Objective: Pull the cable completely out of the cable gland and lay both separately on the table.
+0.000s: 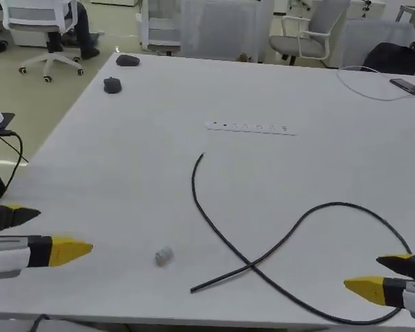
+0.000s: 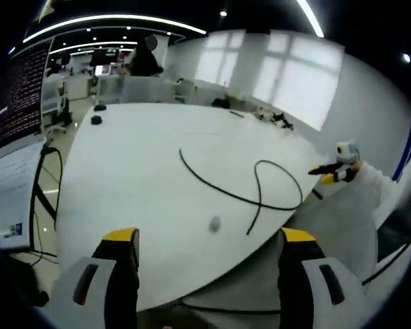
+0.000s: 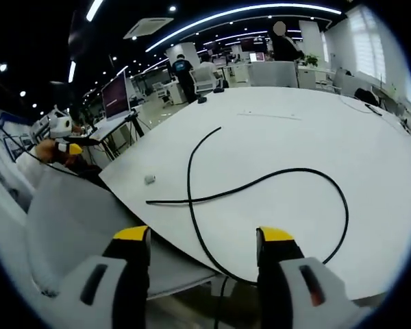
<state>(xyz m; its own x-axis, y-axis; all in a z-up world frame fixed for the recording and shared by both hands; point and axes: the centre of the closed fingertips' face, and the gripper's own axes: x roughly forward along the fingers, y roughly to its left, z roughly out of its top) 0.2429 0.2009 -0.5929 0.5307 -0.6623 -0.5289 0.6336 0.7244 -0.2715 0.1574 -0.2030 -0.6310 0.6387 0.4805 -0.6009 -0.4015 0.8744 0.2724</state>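
While my left gripper (image 1: 63,230) and right gripper (image 1: 362,272) hang spread and empty, the limp black cable (image 1: 335,203) lies looped on the table (image 1: 124,173). The light cable gland (image 1: 164,256) sits apart, at nine o'clock of its crossing. It may roll, so I'd pinch its body.

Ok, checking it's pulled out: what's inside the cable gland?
The cable gland lies apart from the cable on the table, nothing entering it. Its bore is too small to see.

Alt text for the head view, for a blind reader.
A black cable lies looped across itself on a white table, with a small grey gland lying apart to its left. The left gripper and right gripper hover open and empty at the near edge.
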